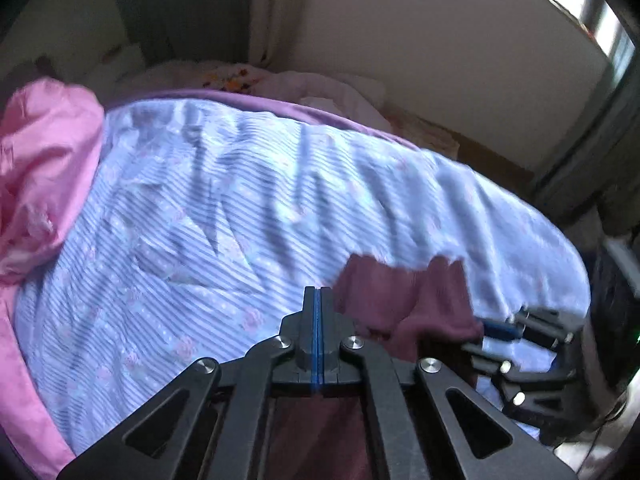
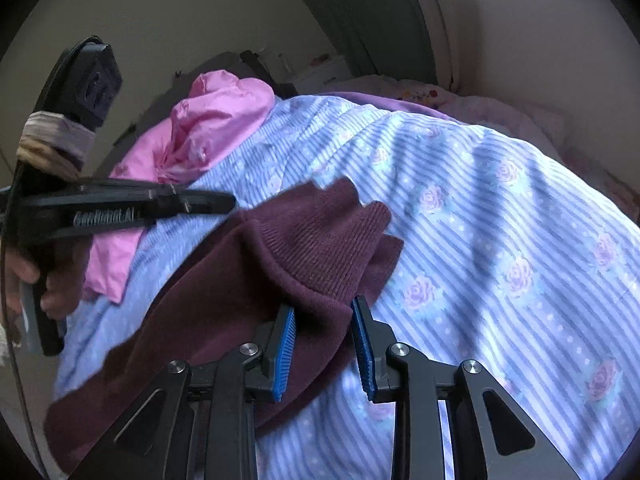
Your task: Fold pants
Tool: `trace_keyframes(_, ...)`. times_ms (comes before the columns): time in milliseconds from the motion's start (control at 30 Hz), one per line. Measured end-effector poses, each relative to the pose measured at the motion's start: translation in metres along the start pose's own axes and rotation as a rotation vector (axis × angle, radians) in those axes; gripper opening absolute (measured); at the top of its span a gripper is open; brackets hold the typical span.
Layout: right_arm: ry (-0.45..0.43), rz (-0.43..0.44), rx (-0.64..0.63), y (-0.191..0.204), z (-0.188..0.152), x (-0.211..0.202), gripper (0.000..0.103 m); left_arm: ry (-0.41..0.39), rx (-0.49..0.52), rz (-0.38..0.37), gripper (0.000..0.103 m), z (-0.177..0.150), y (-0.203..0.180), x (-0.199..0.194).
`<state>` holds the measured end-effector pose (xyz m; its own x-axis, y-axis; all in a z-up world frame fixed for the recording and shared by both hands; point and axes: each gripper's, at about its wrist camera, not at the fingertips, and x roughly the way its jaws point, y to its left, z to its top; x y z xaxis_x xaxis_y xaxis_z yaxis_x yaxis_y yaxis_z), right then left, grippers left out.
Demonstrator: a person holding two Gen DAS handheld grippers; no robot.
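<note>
On the bed: my pants (image 2: 280, 264) lie bunched on the striped sheet (image 2: 500, 240).
Right gripper (image 2: 323, 350): pads pinching a pants fold.
Left gripper (image 1: 317, 336): my jaws fully together, empty; pants just right of it.

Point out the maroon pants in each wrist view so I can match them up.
Left wrist: maroon pants, lower right, beyond the shut left gripper.
Right wrist: maroon pants, lower centre, bunched between the right gripper pads.
Shared landmark: pink cloth on the striped floral sheet.
</note>
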<state>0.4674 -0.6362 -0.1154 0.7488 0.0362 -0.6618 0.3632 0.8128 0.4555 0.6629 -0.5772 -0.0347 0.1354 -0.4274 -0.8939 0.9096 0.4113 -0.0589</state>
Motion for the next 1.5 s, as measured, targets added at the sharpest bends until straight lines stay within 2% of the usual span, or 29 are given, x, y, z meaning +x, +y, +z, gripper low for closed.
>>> trace_keyframes(67,0.006,-0.001,0.006,0.001,0.002,0.004,0.029,-0.010,0.006,-0.033,0.001,0.002,0.000,-0.004)
trace_keyframes(133,0.011,0.001,0.011,0.000,0.003,0.006,0.029,0.038,0.054,-0.115,0.002,-0.002,-0.010,-0.003)
trace_keyframes(200,0.013,0.005,0.010,0.000,0.003,0.006,0.029,0.080,0.083,-0.111,0.006,-0.007,-0.016,0.001)
trace_keyframes(300,0.012,-0.001,-0.005,0.000,0.001,0.005,0.029,0.118,0.069,-0.112,0.026,-0.011,-0.014,0.013)
trace_keyframes(333,0.012,-0.006,-0.010,0.000,0.000,0.005,0.029,0.124,0.057,-0.112,0.036,-0.013,-0.012,0.016)
trace_keyframes(367,0.014,-0.009,-0.011,0.000,0.000,0.006,0.029,0.127,0.059,-0.110,0.042,-0.013,-0.011,0.019)
trace_keyframes(400,0.016,-0.007,-0.007,-0.001,0.000,0.006,0.029,0.132,0.077,-0.105,0.043,-0.015,-0.013,0.022)
trace_keyframes(500,0.019,-0.004,-0.008,-0.003,0.000,0.007,0.029,0.158,0.132,-0.072,0.043,-0.015,-0.018,0.034)
trace_keyframes(600,0.013,-0.008,-0.011,-0.002,-0.001,0.007,0.029,0.207,0.110,-0.077,0.036,-0.018,-0.013,0.053)
trace_keyframes(667,0.008,-0.007,-0.011,-0.002,-0.001,0.006,0.029,0.216,0.101,-0.094,0.018,-0.022,-0.014,0.056)
trace_keyframes(733,0.007,-0.011,-0.013,-0.003,-0.002,0.007,0.029,0.199,0.139,-0.058,0.009,-0.026,-0.019,0.052)
trace_keyframes(800,0.009,-0.010,-0.018,-0.003,-0.002,0.008,0.029,0.159,0.160,-0.027,0.008,-0.023,-0.020,0.040)
trace_keyframes(833,0.009,-0.013,-0.025,-0.003,-0.001,0.008,0.027,0.134,0.133,-0.054,0.007,-0.017,-0.012,0.032)
trace_keyframes(900,0.007,-0.020,-0.029,-0.002,-0.001,0.006,0.020,0.118,0.090,-0.053,0.007,-0.009,0.003,0.026)
trace_keyframes(1000,0.003,-0.017,-0.002,-0.001,0.002,0.006,0.013,0.151,0.079,0.010,0.008,-0.005,0.016,0.040)
trace_keyframes(1100,0.008,-0.060,-0.004,0.005,0.006,0.013,0.013,0.183,0.072,0.060,0.008,-0.001,0.015,0.060)
trace_keyframes(1233,0.047,-0.148,-0.061,0.012,0.009,0.027,0.012,0.216,0.022,0.068,0.009,-0.001,0.017,0.078)
trace_keyframes(1300,0.067,-0.183,-0.078,0.011,0.005,0.032,0.012,0.209,0.047,0.085,0.011,0.000,0.009,0.074)
trace_keyframes(1400,0.079,-0.208,-0.083,0.008,0.000,0.030,0.011,0.178,0.029,0.091,0.025,0.003,0.003,0.057)
trace_keyframes(1433,0.082,-0.217,-0.090,0.008,-0.001,0.029,0.011,0.158,0.023,0.099,0.037,0.002,0.002,0.047)
trace_keyframes(1467,0.086,-0.226,-0.090,0.008,-0.001,0.028,0.011,0.120,0.018,0.116,0.046,-0.002,0.000,0.031)
trace_keyframes(1500,0.091,-0.232,-0.082,0.008,-0.001,0.027,0.011,0.075,0.019,0.131,0.047,-0.008,-0.003,0.015)
